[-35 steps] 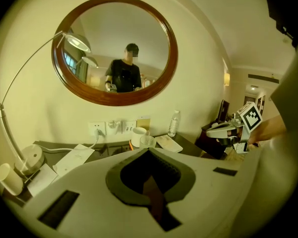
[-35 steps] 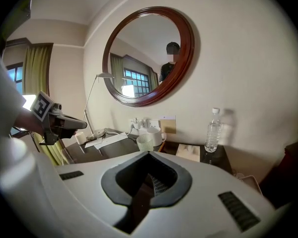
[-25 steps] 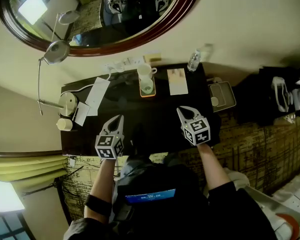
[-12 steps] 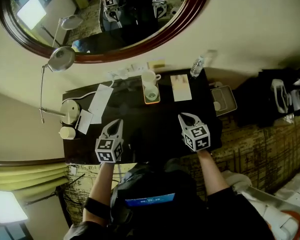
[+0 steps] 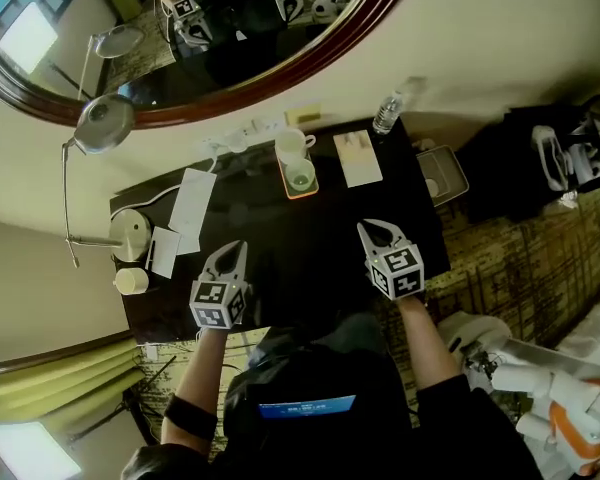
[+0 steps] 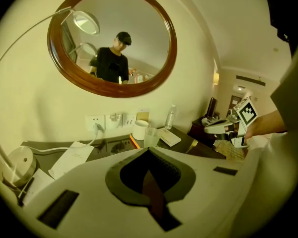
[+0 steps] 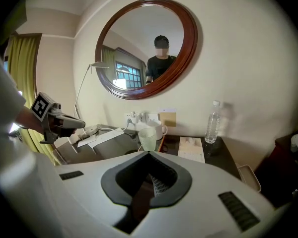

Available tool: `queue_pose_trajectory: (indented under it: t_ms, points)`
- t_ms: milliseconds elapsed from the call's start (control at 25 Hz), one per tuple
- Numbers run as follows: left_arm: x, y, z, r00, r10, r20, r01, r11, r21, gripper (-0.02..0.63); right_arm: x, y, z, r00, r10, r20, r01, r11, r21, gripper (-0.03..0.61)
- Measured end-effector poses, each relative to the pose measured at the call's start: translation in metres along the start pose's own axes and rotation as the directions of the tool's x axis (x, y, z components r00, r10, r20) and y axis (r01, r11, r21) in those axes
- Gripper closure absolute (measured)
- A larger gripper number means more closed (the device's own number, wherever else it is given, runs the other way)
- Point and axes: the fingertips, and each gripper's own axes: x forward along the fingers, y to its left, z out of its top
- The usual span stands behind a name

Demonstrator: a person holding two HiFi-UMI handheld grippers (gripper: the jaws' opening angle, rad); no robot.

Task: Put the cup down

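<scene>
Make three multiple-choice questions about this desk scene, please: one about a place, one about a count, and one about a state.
1. Where does the water bottle stand?
A. on the floor
B. on a chair
C. at the far right corner of the desk

2. How many drinking vessels stand on the tray?
A. one
B. two
C. four

3. How are the jaws of the left gripper and the right gripper?
A. shut, with nothing in them
B. both wide open
C. each shut on a spoon

Answers:
1 C: the head view shows the bottle at that corner, close to the wall.
2 B: a white mug and a clear cup stand there.
3 A: each gripper view shows its jaws together with nothing between them.
</scene>
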Motion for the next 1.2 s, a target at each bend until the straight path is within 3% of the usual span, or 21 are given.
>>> queue_pose_trajectory:
  t_ms: [200,520,560,800,1200]
  points:
    - [0.024,-0.004,-0.002,0.999,-0.045,-0.004,0.045,0.999,0.003,0.543,0.015,-0.015,0.0,1.0,-0.006,0.012,0.006,1.0,0.004,0.563]
    - [0.098,-0.033,-0.009,0.991,-0.12,-0.058,0.124,0.991,0.057,0.2,0.033,-0.018,-0.004,0.998,0.058,-0.004,-0.058,0.998,0.021,0.563]
    - [0.109,-0.037,-0.008,0.99,-0.131,-0.059,0.135,0.989,0.063,0.182,0.033,-0.019,-0.006,0.998,0.06,-0.007,-0.06,0.998,0.024,0.563]
    - [0.172,-0.048,0.003,0.988,-0.134,-0.082,0.144,0.982,0.125,0.092,0.034,-0.038,-0.018,0.998,0.057,-0.009,-0.056,0.998,0.04,0.563]
    - [0.257,-0.037,0.01,0.991,-0.095,-0.098,0.11,0.981,0.161,0.084,0.037,-0.059,-0.041,0.999,0.037,-0.018,-0.036,0.997,0.061,0.563]
